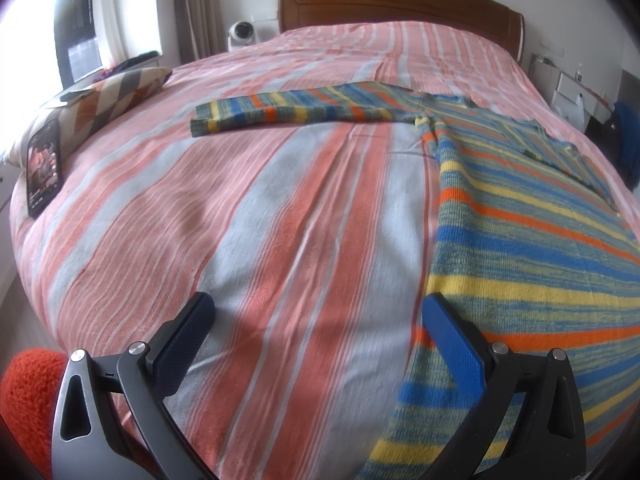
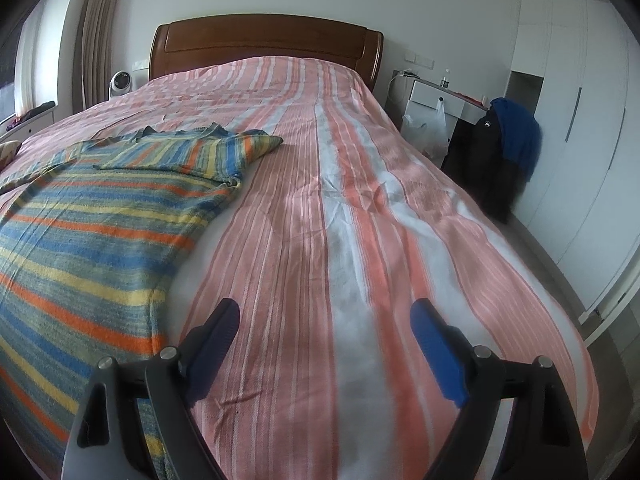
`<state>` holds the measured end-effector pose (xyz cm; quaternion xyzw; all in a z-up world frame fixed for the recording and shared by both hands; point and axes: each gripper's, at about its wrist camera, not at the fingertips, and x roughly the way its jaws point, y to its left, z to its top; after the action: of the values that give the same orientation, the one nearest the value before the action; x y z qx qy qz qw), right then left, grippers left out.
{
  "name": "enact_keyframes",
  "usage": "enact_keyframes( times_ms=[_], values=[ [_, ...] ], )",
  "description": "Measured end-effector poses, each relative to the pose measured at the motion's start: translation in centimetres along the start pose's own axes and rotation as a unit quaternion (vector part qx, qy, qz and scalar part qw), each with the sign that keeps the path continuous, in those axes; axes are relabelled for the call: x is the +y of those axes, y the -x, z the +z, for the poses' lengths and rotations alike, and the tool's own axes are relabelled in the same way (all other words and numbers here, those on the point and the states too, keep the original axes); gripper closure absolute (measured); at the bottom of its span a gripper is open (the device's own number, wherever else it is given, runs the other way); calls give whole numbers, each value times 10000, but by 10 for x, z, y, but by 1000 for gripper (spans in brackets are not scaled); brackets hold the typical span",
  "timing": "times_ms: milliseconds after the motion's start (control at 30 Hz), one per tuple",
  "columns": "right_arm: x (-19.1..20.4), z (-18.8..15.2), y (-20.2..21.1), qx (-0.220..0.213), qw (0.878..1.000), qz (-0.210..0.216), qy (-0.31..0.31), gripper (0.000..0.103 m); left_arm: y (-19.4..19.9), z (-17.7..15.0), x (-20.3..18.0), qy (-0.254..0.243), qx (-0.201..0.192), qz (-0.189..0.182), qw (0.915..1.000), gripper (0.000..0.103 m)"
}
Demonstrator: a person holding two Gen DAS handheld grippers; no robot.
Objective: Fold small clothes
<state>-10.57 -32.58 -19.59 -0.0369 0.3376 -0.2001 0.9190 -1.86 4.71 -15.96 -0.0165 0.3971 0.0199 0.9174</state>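
One bed (image 1: 280,208) fills the room, its striped cover bare but for a sweater (image 1: 520,216) spread flat, one sleeve (image 1: 296,110) stretched out sideways. A phone (image 1: 43,166) lies by a pillow (image 1: 116,94). Both grippers, left (image 1: 320,332) and right (image 2: 324,332), hover with jaws apart, empty.

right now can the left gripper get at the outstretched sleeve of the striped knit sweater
Probably yes. The left gripper hangs open over bare striped bedspread, and nothing lies between it and the outstretched sleeve further up the bed, though it would need a forward reach.
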Motion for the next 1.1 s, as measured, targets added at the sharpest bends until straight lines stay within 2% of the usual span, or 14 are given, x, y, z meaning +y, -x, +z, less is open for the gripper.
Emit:
enact_keyframes(
  times_ms=[200,333,433,533,633,700,767,833,900,933,967,1000,1067,1100],
  values=[
    [-1,0,0,31,10000,1,-23,17,1,1,0,-1,50,-12,10000,0],
    [-1,-1,0,25,10000,0,-17,17,8,17,8,-16,506,-273,9983,1],
    [-1,-1,0,12,10000,5,-3,17,17,52,35,235,405,-680,9966,1],
    [-1,-2,-2,67,10000,24,-7,17,6,104,81,624,243,-803,9945,1],
    [0,-2,-5,105,9999,61,-22,17,-39,150,132,1136,521,-663,9899,1],
    [3,-1,-5,108,9999,60,3,17,-76,168,158,1586,847,-638,9816,3],
    [5,-1,-5,110,9999,67,48,17,-106,176,169,1847,1115,-755,9735,9],
    [8,-2,-5,135,9998,51,133,17,-132,181,166,1961,1351,-845,9675,21],
    [10,-4,-6,177,9997,47,187,17,-142,186,151,1820,1258,-742,9724,27],
    [11,-5,-7,200,9996,51,206,17,-146,188,140,1653,1210,-712,9762,57],
    [12,-5,-8,207,9996,55,209,17,-151,191,129,1453,1264,-609,9794,81],
    [12,-5,-8,209,9996,58,203,17,-153,192,120,1305,1344,-596,9805,100],
    [11,-4,-8,194,9997,83,160,17,-146,202,101,944,1239,-303,9873,101],
    [10,-4,-8,185,9997,96,138,17,-135,214,86,656,1040,-232,9921,101]
  ],
)
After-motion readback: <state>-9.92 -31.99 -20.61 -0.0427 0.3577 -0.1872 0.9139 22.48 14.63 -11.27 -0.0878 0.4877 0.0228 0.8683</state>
